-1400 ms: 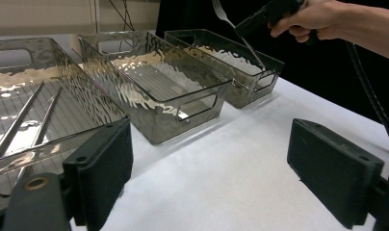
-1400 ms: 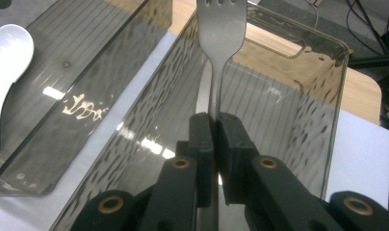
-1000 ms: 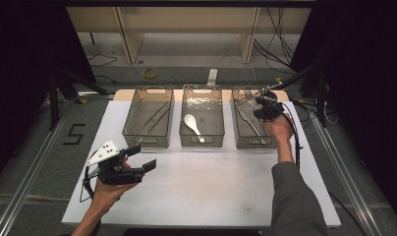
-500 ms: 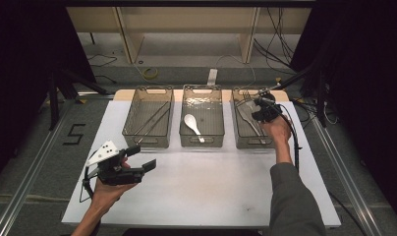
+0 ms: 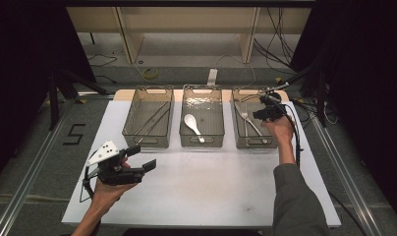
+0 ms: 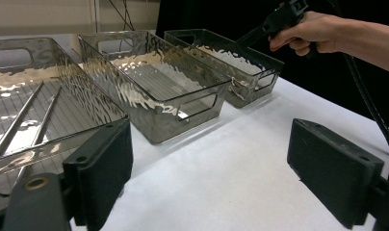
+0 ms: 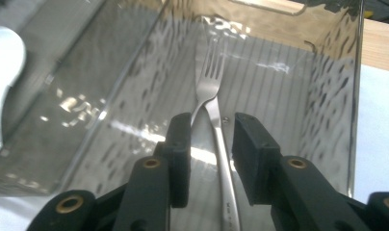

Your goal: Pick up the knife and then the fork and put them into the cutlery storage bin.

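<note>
Over right clear plastic bin (image 7: 327,96), right gripper (image 7: 209,159) jaws just opened, silver metal fork (image 7: 209,89) lying between, unpinched; risk: withdrawing jaws snag handle. Left gripper (image 6: 207,168) open, empty.

Bright overhead light washes the white tabletop (image 5: 201,196), surroundings drop to black; glare ripples across the clear bins (image 6: 149,82), and the near tongs blur softly.

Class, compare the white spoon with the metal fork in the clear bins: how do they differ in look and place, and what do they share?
The spoon is white and broad-bowled; the fork is shiny metal, slim and tined. The spoon lies in the middle bin with no gripper near; the fork lies in the right bin, its handle between the parted jaws of the right gripper, which have just been opening. Both lie flat on a bin floor.
</note>
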A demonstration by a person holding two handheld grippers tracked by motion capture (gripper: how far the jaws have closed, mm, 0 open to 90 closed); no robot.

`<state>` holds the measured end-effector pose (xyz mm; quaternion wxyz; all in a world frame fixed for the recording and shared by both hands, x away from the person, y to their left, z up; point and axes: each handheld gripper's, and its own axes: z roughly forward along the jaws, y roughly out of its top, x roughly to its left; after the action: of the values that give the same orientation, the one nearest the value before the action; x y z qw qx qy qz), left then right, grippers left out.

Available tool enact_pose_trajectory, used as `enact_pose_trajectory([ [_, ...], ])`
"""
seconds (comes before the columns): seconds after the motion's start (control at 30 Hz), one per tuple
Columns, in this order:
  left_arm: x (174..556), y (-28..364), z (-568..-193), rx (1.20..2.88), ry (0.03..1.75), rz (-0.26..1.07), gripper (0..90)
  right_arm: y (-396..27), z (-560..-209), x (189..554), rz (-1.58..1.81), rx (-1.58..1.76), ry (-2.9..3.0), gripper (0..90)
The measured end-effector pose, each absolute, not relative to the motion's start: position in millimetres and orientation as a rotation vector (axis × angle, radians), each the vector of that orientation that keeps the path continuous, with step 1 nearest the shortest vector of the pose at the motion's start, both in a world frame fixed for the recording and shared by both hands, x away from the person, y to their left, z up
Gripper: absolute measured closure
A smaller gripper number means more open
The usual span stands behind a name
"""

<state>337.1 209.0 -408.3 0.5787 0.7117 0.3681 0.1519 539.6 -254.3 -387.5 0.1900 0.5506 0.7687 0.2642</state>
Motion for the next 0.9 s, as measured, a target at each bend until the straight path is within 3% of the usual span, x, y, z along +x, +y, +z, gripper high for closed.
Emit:
enact_pose_trajectory([
  [0.53, 337.2, 208.6, -408.6, 1.667, 0.862, 0.353, 15.5, -245.0, -372.0, 517.6, 0.981, 1.538, 2.203, 47.6],
  [0.9, 336.8, 208.8, -408.7, 1.674, 0.857, 0.352, 15.4, -226.1, -370.1, 480.8, 1.102, 1.441, 2.216, 34.7],
])
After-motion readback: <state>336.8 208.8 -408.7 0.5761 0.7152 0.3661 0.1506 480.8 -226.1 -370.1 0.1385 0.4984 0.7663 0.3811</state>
